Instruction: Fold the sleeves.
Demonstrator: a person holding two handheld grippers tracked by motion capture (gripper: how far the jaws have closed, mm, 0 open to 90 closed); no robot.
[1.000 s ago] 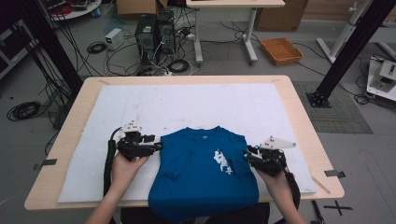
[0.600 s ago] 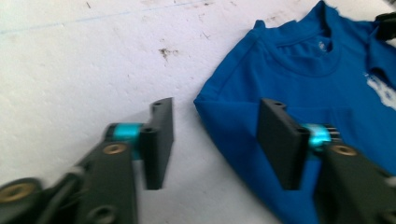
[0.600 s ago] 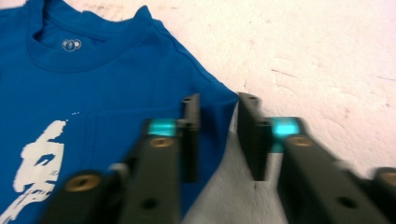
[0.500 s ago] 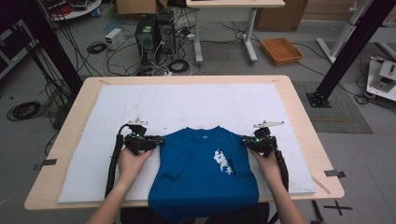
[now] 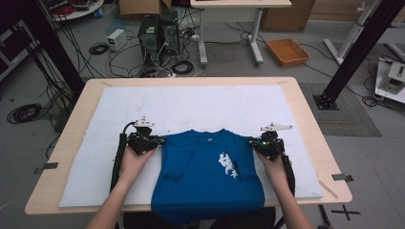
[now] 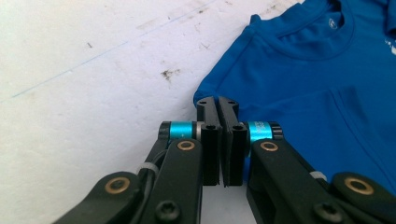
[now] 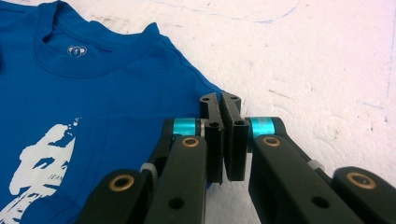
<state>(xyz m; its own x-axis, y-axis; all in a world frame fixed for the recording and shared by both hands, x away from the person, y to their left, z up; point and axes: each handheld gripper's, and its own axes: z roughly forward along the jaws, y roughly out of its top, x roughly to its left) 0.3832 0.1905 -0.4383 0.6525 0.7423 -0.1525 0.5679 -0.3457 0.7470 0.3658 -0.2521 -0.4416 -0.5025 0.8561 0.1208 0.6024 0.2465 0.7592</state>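
Blue T-shirt (image 5: 207, 174): both L gripper (image 5: 158, 140) & R gripper (image 5: 252, 141) just closed, jaws now clamped on its shoulder corners; both moved in since 1s ago. Ready to lift/fold.

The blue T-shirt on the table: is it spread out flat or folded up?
Partly folded. The blue T-shirt lies front up with both sleeves tucked in, its hem hanging over the table edge.
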